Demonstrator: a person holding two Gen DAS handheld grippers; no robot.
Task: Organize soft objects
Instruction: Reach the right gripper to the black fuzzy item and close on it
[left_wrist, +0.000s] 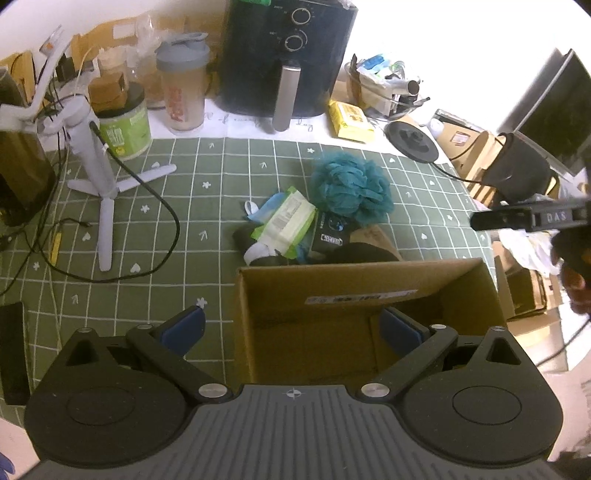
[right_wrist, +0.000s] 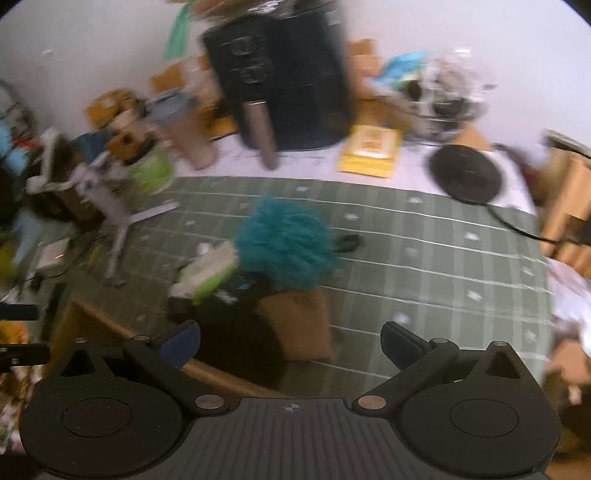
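A pile of soft things lies mid-table: a teal bath pouf (left_wrist: 351, 184), a green wipes pack (left_wrist: 286, 223), a dark packet (left_wrist: 330, 236) and a black soft item (left_wrist: 360, 254). An open cardboard box (left_wrist: 369, 295) stands in front of the pile. My left gripper (left_wrist: 291, 328) is open and empty, straddling the box's left wall. My right gripper (right_wrist: 290, 343) is open and empty, above the black item (right_wrist: 240, 332) and a brown pouch (right_wrist: 299, 321). The pouf (right_wrist: 286, 251) and wipes pack (right_wrist: 208, 273) lie beyond it. The right wrist view is blurred.
A black air fryer (left_wrist: 286, 55), a shaker bottle (left_wrist: 183, 88), a green jar (left_wrist: 125, 129), a yellow packet (left_wrist: 349, 122) and a black disc (left_wrist: 412, 140) stand at the back. A white tripod (left_wrist: 103, 177) with cables is at left. Boxes stand off the table's right edge (left_wrist: 517, 177).
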